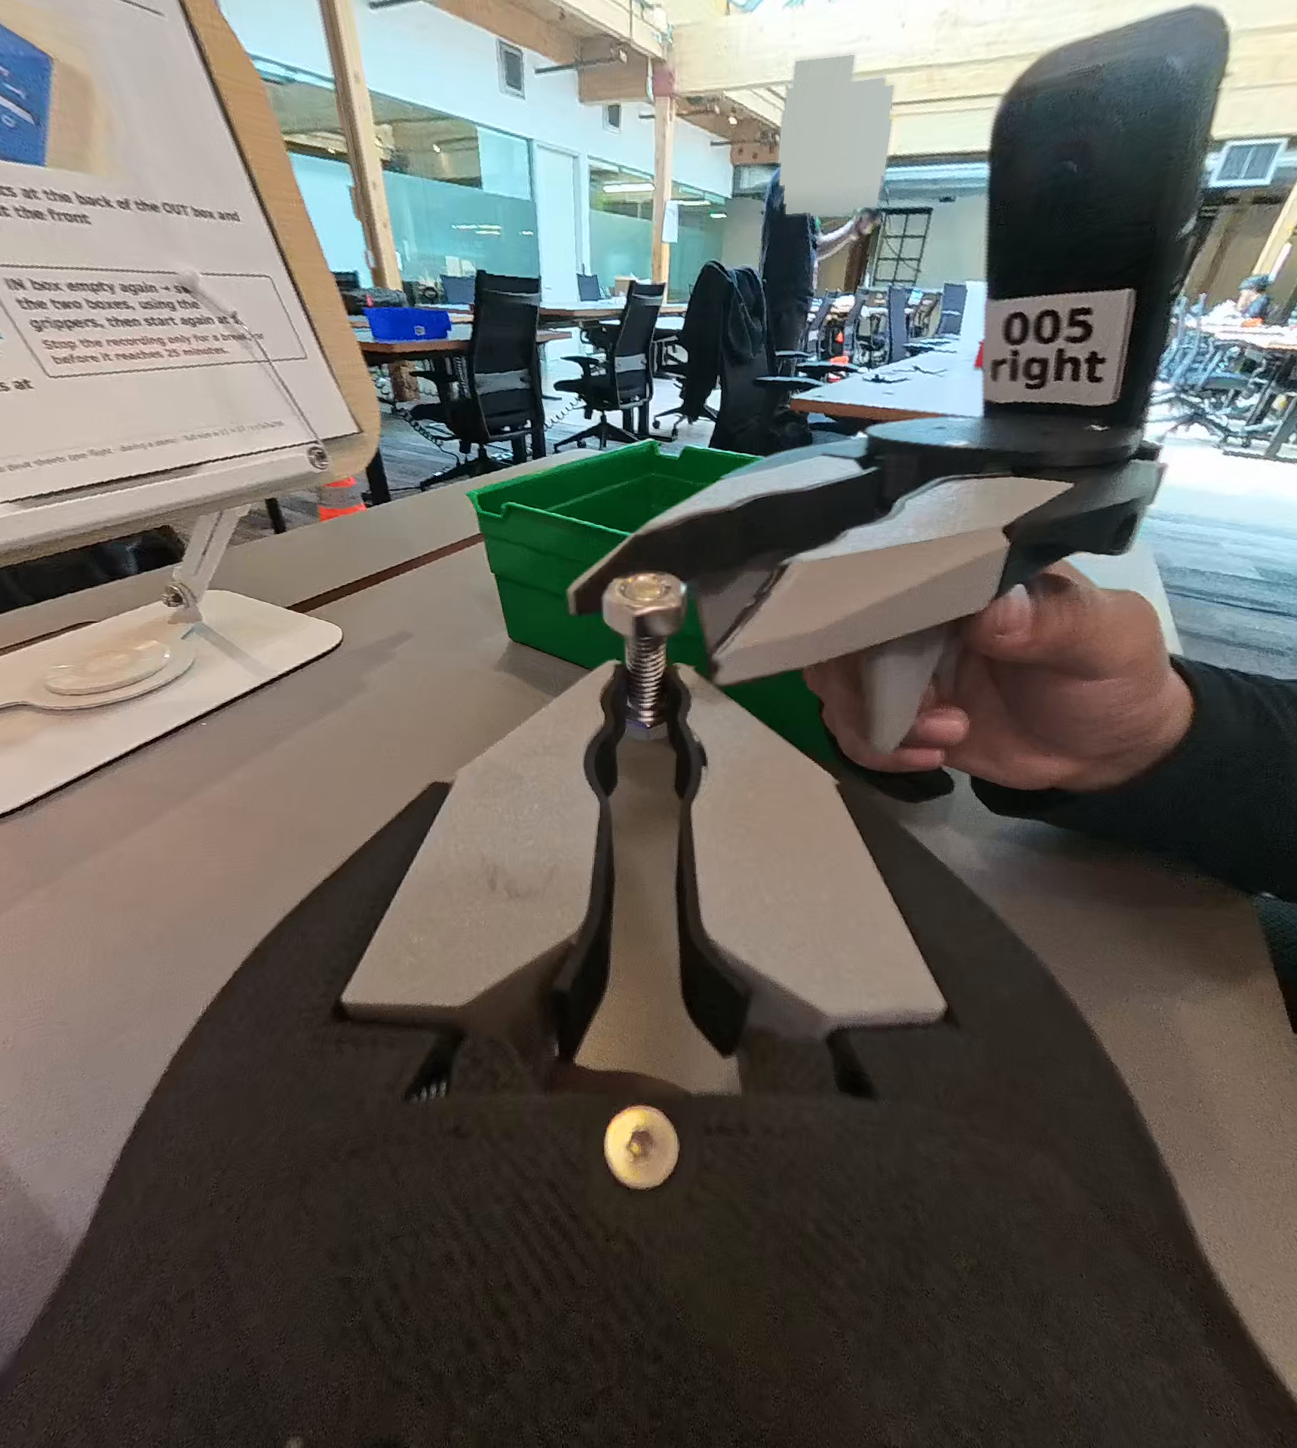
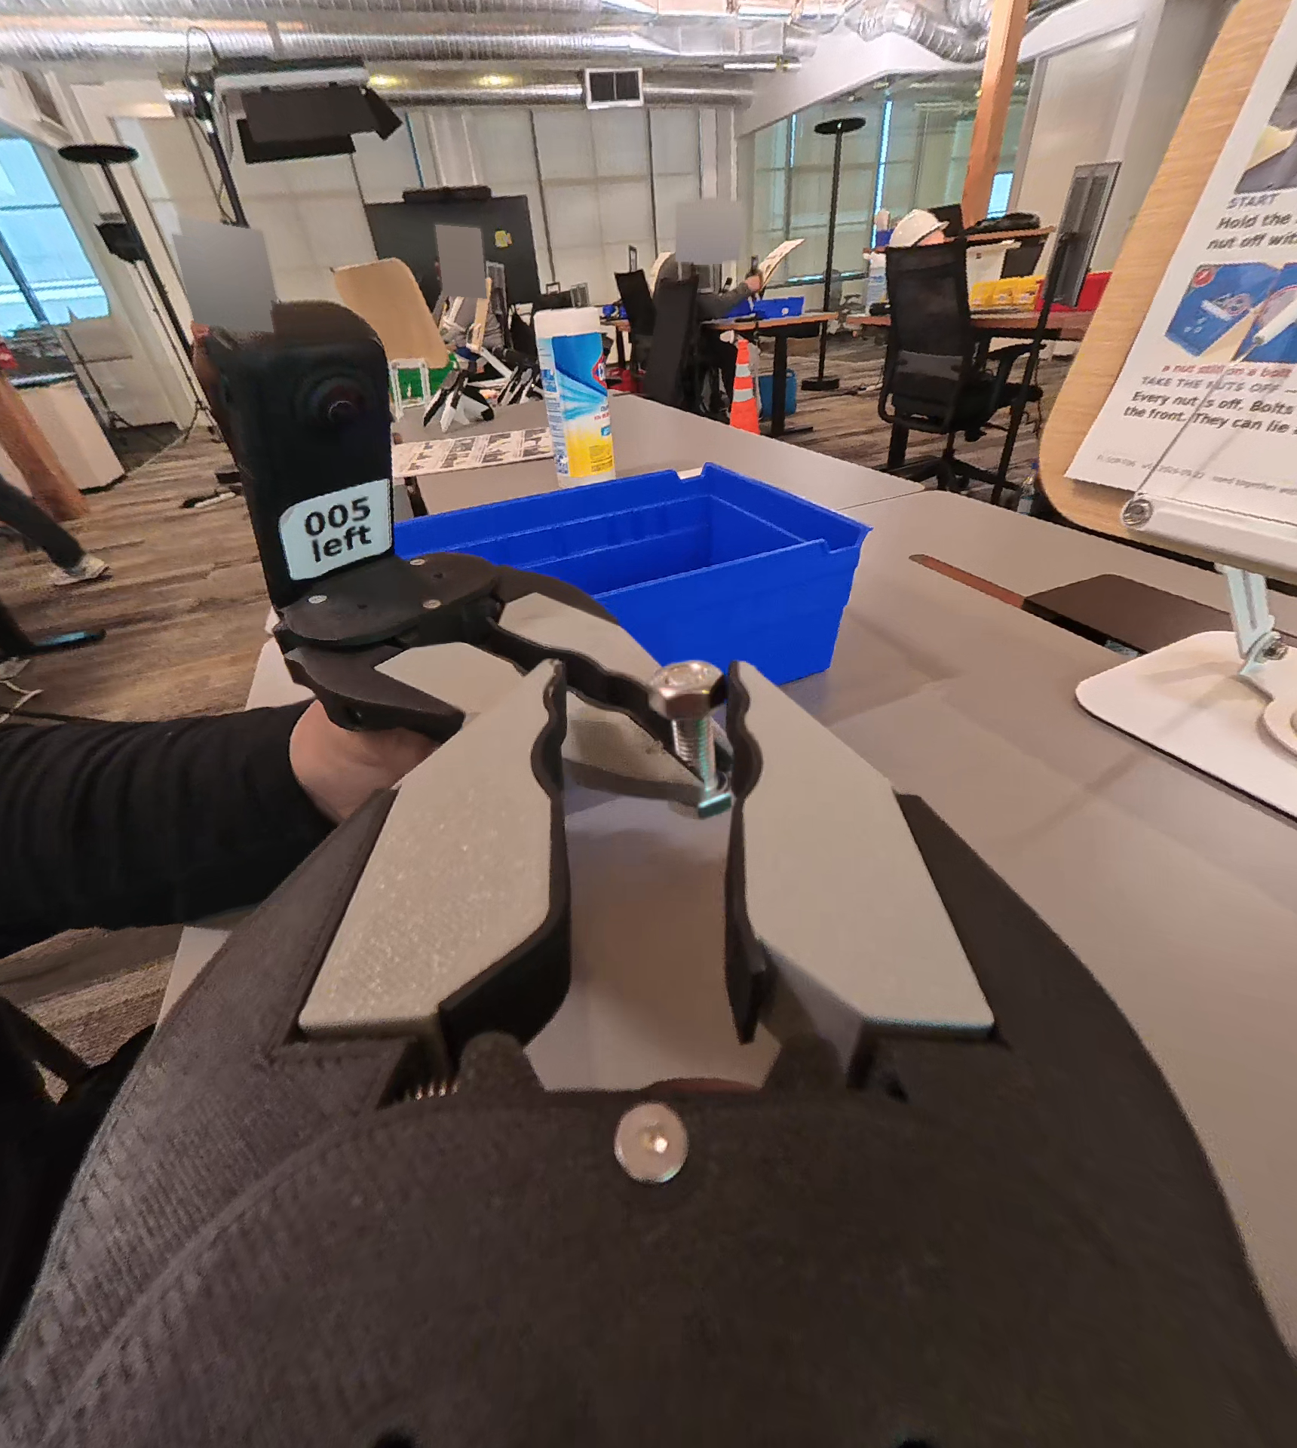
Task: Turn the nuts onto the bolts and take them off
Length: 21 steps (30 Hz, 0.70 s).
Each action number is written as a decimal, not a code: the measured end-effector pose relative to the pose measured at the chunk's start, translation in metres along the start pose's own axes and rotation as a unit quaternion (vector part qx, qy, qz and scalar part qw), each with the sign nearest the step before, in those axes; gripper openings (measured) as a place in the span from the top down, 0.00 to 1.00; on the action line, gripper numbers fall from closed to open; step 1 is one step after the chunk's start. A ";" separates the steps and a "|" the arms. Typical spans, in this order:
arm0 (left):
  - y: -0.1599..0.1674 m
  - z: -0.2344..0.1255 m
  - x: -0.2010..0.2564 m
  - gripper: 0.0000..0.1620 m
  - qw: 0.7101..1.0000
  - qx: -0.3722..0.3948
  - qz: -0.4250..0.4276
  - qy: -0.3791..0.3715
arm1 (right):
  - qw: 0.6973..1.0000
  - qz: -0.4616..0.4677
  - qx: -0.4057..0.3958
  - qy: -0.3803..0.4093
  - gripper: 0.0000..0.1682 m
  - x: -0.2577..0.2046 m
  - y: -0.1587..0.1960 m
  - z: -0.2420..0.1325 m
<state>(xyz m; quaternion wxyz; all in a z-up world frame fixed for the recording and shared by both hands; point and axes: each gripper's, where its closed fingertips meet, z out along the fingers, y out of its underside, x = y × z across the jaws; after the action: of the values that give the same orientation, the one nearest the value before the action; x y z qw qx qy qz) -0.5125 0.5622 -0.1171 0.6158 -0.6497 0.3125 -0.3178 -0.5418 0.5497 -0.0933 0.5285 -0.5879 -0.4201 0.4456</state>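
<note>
A silver hex bolt (image 1: 644, 607) stands upright, head up, with a nut (image 1: 639, 730) threaded on near its lower end. My left gripper (image 1: 645, 705) is shut on the bolt's threaded shank just above the nut and holds it over the grey table (image 1: 238, 783). In the right wrist view the bolt (image 2: 688, 689) and the nut (image 2: 712, 801) show between my right gripper's (image 2: 645, 682) fingers. The right gripper is open, level with the bolt head, which sits close to its right finger (image 2: 743, 705). It reaches in from the right in the left wrist view (image 1: 645, 627).
A green bin (image 1: 551, 533) stands behind the bolt in the left wrist view. A blue bin (image 2: 708, 595) stands behind it in the right wrist view, with a wipes canister (image 2: 575, 392) farther back. A white instruction stand (image 1: 120, 313) is at the table's side (image 2: 1217, 705). Less than 4 cm separates the two grippers' tips.
</note>
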 end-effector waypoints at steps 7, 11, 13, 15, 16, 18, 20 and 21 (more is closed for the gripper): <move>0.008 0.006 0.014 0.96 0.999 -0.018 0.027 0.018 | 1.000 -0.009 -0.022 -0.009 0.76 -0.007 0.011 0.008; 0.001 0.002 0.005 0.96 1.000 -0.002 0.015 0.002 | 1.000 -0.013 -0.004 0.008 0.76 -0.001 0.001 0.002; -0.002 -0.001 0.000 0.96 1.000 0.005 0.006 -0.005 | 1.000 -0.008 0.005 0.012 0.76 0.002 -0.002 -0.001; -0.003 -0.001 -0.002 0.96 1.000 0.007 0.000 -0.005 | 1.000 -0.004 0.007 0.007 0.77 0.001 -0.002 -0.001; -0.002 -0.001 0.000 0.96 1.000 0.004 0.000 -0.002 | 1.000 -0.003 0.003 0.000 0.79 -0.001 0.000 0.000; 0.001 0.002 0.005 0.96 1.000 -0.003 0.004 0.008 | 1.000 -0.004 -0.006 -0.006 0.76 -0.005 0.005 0.005; 0.004 0.004 0.013 0.96 1.000 -0.008 0.014 0.020 | 1.000 -0.009 -0.016 -0.008 0.75 -0.008 0.009 0.008; 0.006 0.006 0.016 0.96 0.999 -0.012 0.020 0.022 | 1.000 -0.013 -0.022 -0.009 0.76 -0.009 0.012 0.010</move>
<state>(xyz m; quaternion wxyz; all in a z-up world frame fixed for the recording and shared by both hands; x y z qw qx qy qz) -0.4988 0.5529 -0.1223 0.6070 -0.6435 0.3427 -0.3162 -0.5532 0.5423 -0.1045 0.5178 -0.5896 -0.4419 0.4346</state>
